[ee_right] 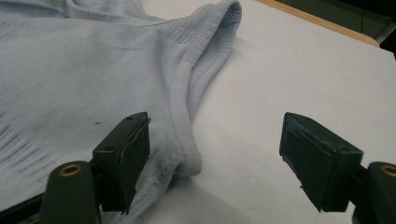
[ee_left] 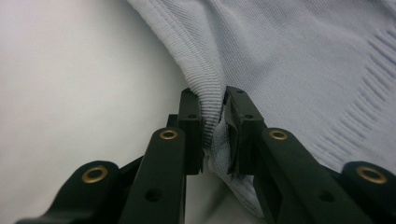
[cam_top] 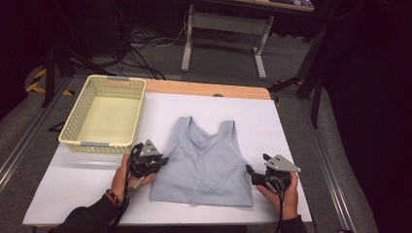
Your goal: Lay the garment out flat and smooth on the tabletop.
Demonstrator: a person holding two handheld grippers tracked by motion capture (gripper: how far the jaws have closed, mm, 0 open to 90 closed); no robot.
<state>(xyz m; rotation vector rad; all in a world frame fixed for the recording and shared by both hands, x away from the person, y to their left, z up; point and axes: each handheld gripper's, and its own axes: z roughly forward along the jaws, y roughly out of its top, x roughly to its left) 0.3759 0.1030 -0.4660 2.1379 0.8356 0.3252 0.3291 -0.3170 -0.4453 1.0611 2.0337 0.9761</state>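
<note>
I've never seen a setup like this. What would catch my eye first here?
Probably the pale blue-grey tank top spread flat in the middle of the white table, with a hand-held gripper at each side of it. The left gripper has its jaws pinched on the ribbed edge of the top, while the right gripper stands wide open around the opposite edge. A cream plastic basket sits at the table's far left corner.

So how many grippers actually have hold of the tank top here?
1. The left gripper is clamped on the ribbed side edge of the light blue tank top; the right gripper stands open at the opposite edge.
</note>
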